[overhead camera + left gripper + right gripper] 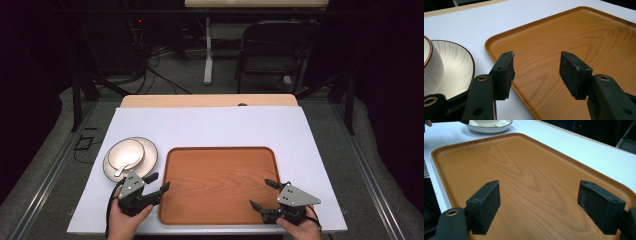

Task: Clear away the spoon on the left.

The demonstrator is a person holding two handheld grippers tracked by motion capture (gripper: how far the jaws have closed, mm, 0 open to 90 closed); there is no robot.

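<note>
We see the wooden tray [220,185] at table centre, cup [125,155] on saucer [147,152] at its 9 o'clock. Left gripper [159,182] and right gripper [261,194]: jaws wide apart, nothing held. Left gripper view shows the saucer's brown rim; high view adds a chair [272,47] at 12.

One wooden tray [220,185] is seen at the lower centre of the high view, and one saucer [148,152] at the lower left, with one cup [125,152] set on it. Two grippers are counted, a left gripper [157,182] and a right gripper [262,194], and one chair [272,47] at the upper right
</note>
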